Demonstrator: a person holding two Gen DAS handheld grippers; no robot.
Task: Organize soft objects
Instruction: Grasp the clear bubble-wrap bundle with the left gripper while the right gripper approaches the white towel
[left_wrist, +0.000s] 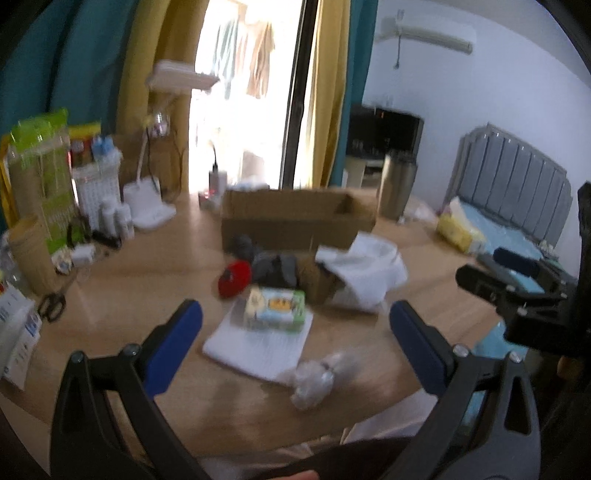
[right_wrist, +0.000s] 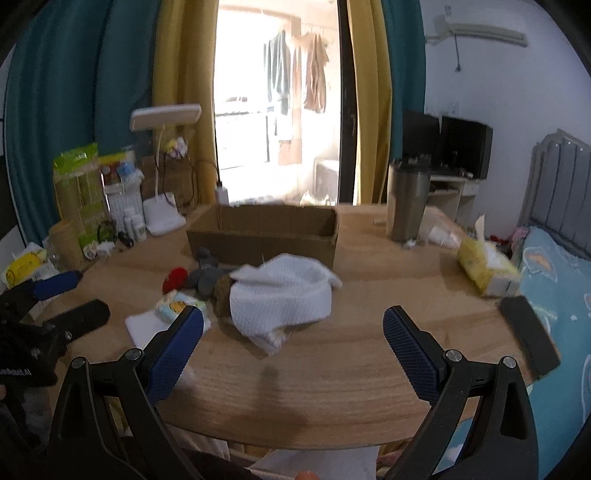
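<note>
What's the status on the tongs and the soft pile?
Left tongs open, empty. Right tongs open, empty. White towel heaped on soft pile before empty cardboard box. Nothing blocking the approach.

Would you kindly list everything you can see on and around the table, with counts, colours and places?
cardboard box: 1, brown, open, table's far middle
white cloth: 1, crumpled, in front of the box
folded towel: 1, white, flat, near left
tissue pack: 1, green-white, on the folded towel
red soft item: 1, left of the pile
grey soft items: a few, count unclear, beside the red one
plastic wrap: 1, clear, near edge
steel tumbler: 1, far right
desk lamp: 1, white, far left
yellow tissue bag: 1, right edge
left tongs: open
right tongs: open
</note>
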